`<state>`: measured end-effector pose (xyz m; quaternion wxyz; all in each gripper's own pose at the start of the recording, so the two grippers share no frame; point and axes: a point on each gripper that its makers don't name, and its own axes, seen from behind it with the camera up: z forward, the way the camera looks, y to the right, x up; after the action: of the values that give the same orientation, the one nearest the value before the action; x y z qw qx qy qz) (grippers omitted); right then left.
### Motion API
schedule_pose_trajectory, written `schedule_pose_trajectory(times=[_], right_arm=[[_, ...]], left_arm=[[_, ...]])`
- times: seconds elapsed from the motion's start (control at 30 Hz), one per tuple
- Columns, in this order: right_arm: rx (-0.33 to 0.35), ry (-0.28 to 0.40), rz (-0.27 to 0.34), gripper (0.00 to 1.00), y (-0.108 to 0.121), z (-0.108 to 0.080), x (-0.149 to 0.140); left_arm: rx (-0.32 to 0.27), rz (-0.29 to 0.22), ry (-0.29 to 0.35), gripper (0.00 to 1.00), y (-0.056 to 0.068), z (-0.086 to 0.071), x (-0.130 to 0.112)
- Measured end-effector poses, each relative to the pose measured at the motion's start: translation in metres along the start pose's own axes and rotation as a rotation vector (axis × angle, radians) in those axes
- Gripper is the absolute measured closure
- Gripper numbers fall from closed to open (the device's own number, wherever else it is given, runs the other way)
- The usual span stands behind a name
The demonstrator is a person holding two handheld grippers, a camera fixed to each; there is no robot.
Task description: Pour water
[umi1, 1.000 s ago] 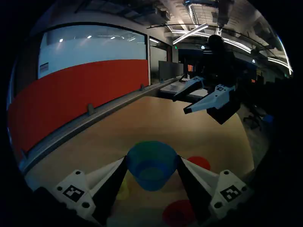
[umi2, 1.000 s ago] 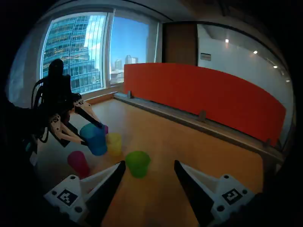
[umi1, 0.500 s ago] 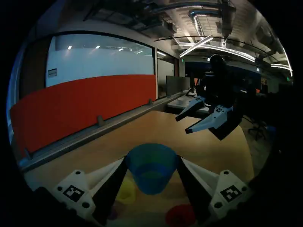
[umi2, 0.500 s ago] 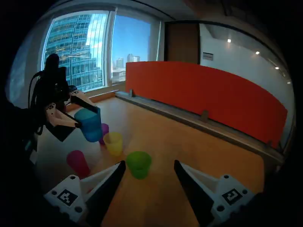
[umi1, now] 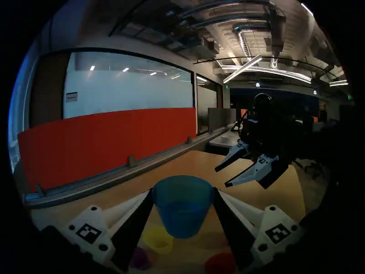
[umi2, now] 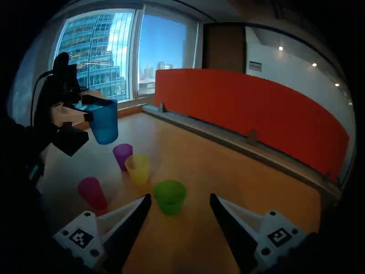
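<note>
Left gripper view has the blue plastic cup (umi1: 182, 208) pinched at mid-wall between both fingers of the left gripper (umi1: 182, 192), upright and well above the table (umi1: 200, 162). It looks light, smooth and partly full, so a firm, level hold below the rim seems wise. The right gripper (umi2: 179, 197) hangs level, wide open and empty, near the green cup (umi2: 169, 203).

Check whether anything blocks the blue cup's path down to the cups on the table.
Nothing visible does. The left gripper holds the blue cup aloft above the purple cup and yellow cup, open air between.
</note>
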<state>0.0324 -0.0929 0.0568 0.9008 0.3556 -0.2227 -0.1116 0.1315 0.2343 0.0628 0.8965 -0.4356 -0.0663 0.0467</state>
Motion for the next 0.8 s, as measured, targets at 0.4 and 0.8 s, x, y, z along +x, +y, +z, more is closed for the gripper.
schedule_pose_trajectory(times=[0.4,0.8], right_arm=[[0.028,-0.042,-0.031,0.01,-0.005,0.017,-0.013],[0.070,-0.093,-0.039,0.01,-0.014,0.038,-0.033]], left_arm=[[0.042,-0.009,0.085,0.11,-0.012,-0.016,0.031],[0.061,-0.009,0.114,0.11,-0.020,-0.029,0.051]])
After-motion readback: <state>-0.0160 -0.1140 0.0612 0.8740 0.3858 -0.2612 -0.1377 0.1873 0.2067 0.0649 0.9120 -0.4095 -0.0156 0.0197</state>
